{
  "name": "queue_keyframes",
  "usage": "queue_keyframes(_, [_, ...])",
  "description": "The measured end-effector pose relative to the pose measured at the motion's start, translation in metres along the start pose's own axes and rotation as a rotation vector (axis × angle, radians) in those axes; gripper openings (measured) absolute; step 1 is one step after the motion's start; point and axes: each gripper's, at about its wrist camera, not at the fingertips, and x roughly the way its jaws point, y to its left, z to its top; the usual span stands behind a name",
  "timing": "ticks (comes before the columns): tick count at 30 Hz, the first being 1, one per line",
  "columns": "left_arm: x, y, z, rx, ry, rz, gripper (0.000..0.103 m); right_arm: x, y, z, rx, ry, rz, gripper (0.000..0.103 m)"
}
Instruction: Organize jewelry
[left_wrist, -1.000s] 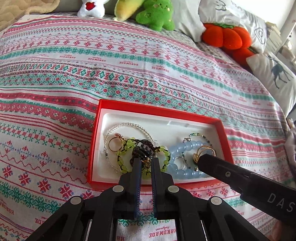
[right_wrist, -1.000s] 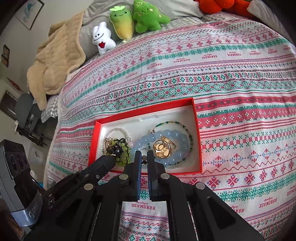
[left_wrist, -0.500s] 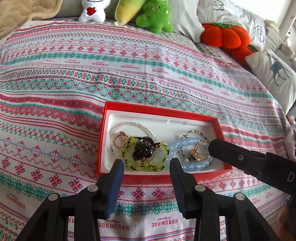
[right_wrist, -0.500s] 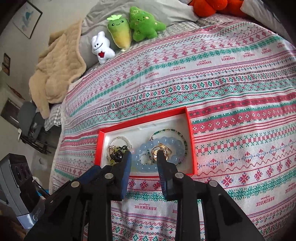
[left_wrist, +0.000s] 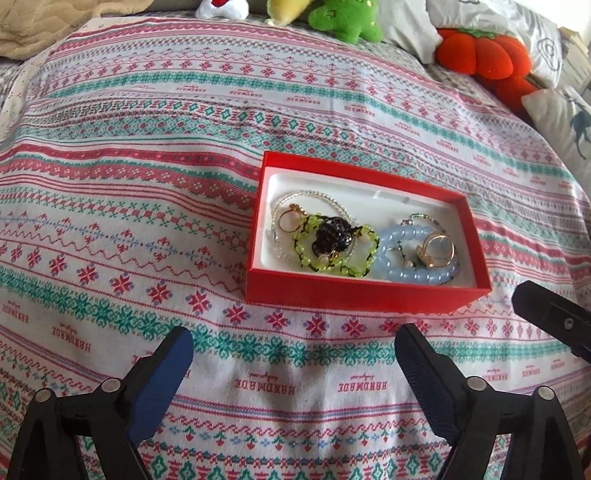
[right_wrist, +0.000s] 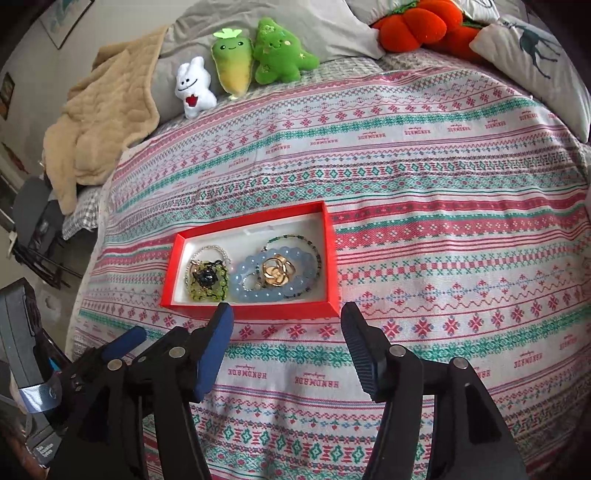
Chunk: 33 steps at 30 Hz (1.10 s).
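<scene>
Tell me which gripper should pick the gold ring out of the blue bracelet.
Right, probably. The right gripper sits just short of the red box, nearly in line with the gold ring inside the blue bracelet. The left gripper lines up with the green beads' end. Both jaws are opening, empty.

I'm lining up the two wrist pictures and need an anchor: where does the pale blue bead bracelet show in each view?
Left wrist: the blue bead bracelet lies right of centre, in the right half of the red box, beside the green bead bracelet.
Right wrist: the blue bead bracelet sits just left of centre, in the box's middle-right part.
Shared landmark: the gold ring resting inside the blue loop.
</scene>
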Motion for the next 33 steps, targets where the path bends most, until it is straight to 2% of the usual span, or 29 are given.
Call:
queue_keyframes(2, [-0.004,0.002,-0.005,-0.004,0.002,0.030,0.102,-0.005,-0.003,-0.005,-0.007,0.001,-0.030,0.077])
queue_keyframes(8, [-0.007,0.004,-0.021,0.001,0.053,0.126,0.102,-0.018,-0.006,-0.026,-0.056,0.015,-0.129,0.097])
queue_keyframes(11, [-0.014,-0.001,-0.029,0.018,0.052,0.152,0.102,-0.024,-0.005,-0.037,-0.091,0.023,-0.185,0.103])
queue_keyframes(18, [-0.034,-0.003,-0.041,0.013,-0.001,0.159,0.102,-0.034,-0.006,-0.054,-0.138,0.002,-0.249,0.103])
queue_keyframes(33, [-0.037,-0.002,-0.043,0.015,-0.018,0.172,0.102,-0.018,0.003,-0.057,-0.129,0.046,-0.222,0.103])
